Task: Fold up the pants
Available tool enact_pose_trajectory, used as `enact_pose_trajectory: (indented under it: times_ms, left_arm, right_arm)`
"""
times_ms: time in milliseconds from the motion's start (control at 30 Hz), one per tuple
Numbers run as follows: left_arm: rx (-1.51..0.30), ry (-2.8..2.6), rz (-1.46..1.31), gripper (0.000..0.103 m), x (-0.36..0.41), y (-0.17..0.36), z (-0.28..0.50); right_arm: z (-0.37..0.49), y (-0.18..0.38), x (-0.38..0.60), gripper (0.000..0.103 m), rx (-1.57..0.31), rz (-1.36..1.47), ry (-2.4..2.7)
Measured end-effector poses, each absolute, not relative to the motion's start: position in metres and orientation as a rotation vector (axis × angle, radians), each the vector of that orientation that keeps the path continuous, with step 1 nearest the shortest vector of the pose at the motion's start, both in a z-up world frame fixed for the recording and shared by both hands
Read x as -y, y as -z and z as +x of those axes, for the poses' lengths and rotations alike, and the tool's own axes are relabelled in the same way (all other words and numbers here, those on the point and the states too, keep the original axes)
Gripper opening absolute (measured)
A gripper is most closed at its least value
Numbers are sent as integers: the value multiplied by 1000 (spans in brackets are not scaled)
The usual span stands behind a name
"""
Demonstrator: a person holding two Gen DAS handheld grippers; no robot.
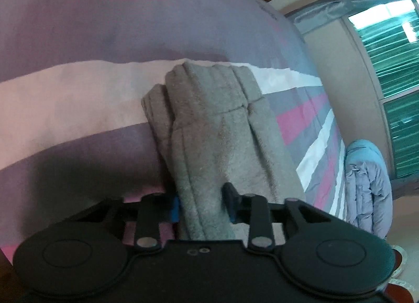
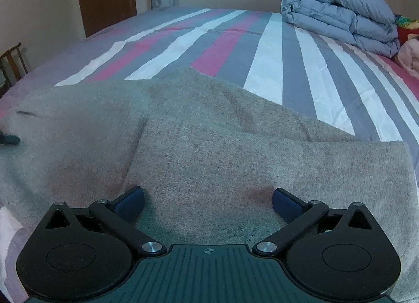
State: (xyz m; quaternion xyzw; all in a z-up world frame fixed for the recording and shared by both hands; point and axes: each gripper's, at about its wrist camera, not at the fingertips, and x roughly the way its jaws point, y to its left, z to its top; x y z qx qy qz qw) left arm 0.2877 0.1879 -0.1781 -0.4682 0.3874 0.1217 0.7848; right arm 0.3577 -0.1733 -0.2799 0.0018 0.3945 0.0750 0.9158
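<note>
Lying on the striped bed [image 2: 275, 49], the grey pants [image 2: 209, 151] were already doubled over, with one soft layer on top of another. In the left view a long bunched part of the pants [image 1: 217, 130] ran away from the camera, with the ribbed band at its far end.

The step in hand looked like a fold partly made: one flap was down, and the cloth was being gathered for the next one. The job seemed about halfway, judging by how the layers sat.

The left gripper [image 1: 203, 202] was squeezed nearly closed on a thick bunch of the pants. Its blue pads [image 1: 175, 208] pressed the cloth from both sides, so it had a firm hold.

The right gripper [image 2: 208, 202] was spread as wide as it goes. Its pads [image 2: 131, 202] sat just over the top layer, one at each side, and gripped nothing. I could not tell if they touched the cloth.

Next, the right one would probably need to close on an edge of the pants. Then both hands could lift together and bring that end over, keeping the edges even so the fold stays neat.

Far off on the bed sat a folded blue quilt [image 2: 337, 15], well apart from the pants.
</note>
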Motion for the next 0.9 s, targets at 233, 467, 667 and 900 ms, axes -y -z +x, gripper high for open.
enact_pose_trajectory:
  times_ms: [233, 467, 667, 900]
  left_arm:
    - [-783, -222, -891, 11, -176, 158, 285]
    - [-678, -107, -676, 7, -138, 106, 283]
    - [-629, 42, -434, 2, -71, 73, 282]
    - [-659, -46, -458, 3, -40, 82, 281]
  right_arm:
    - [339, 257, 179, 103, -735, -13, -146]
    - [343, 278, 183, 103, -807, -48, -118]
    - [338, 272, 203, 103, -829, 38, -160]
    - [320, 252, 255, 103, -808, 233, -138]
